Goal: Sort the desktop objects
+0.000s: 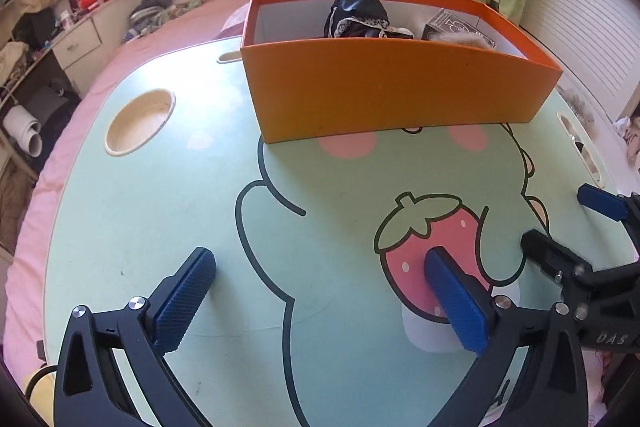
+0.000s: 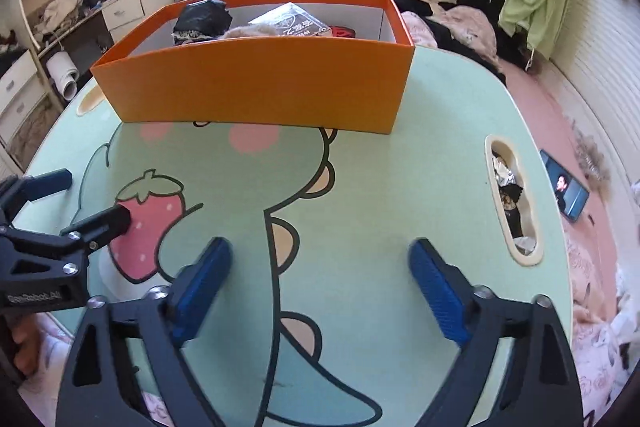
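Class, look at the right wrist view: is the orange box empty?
No. The orange box holds a black bundle and a printed packet.

Two matching handheld grippers. The left gripper (image 1: 320, 291) has a matte black frame with triangular cut-outs, silver round screws at its joints, and blue cross-hatched pads (image 1: 184, 301). The right gripper (image 2: 320, 291) looks the same; its side reads "DAS" in pale letters. A bit of skin, the person's hand (image 2: 26, 347), shows.
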Tool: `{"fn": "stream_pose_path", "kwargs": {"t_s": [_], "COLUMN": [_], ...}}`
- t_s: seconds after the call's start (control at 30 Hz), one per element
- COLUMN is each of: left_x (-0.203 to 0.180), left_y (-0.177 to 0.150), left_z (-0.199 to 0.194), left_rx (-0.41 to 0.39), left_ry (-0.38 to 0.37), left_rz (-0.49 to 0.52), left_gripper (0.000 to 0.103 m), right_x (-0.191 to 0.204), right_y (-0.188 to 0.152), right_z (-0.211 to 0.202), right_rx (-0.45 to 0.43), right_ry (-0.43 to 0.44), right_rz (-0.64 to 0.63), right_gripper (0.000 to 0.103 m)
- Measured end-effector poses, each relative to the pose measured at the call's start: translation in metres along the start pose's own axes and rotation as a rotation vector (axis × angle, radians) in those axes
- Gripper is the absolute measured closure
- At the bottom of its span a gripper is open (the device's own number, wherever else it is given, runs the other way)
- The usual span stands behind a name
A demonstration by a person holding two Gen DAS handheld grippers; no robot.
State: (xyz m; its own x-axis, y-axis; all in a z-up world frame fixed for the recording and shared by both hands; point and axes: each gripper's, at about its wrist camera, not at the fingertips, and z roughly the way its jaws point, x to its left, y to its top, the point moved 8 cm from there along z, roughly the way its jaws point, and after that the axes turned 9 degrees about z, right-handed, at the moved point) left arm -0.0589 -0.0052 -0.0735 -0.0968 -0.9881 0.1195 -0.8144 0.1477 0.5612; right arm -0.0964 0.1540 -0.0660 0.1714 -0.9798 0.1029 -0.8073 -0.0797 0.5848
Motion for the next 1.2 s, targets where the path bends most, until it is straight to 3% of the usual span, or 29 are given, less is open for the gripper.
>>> {"fn": "stream_pose_path", "kwargs": {"t_s": [1.2], "left_x": [-0.0004], "left_y": [-0.0010], "left_z": [0.0010], "left_rx": [0.001], "left_ry": [-0.002], "left_rz": [-0.001], "left_gripper": [0.000], "right_x": [-0.0007], "right_y": [-0.0014], "right_z": [0.0040], "right_rx": [-0.014], "right_ry": [0.005], "right_rz": [-0.009], "right_gripper": [0.000]}}
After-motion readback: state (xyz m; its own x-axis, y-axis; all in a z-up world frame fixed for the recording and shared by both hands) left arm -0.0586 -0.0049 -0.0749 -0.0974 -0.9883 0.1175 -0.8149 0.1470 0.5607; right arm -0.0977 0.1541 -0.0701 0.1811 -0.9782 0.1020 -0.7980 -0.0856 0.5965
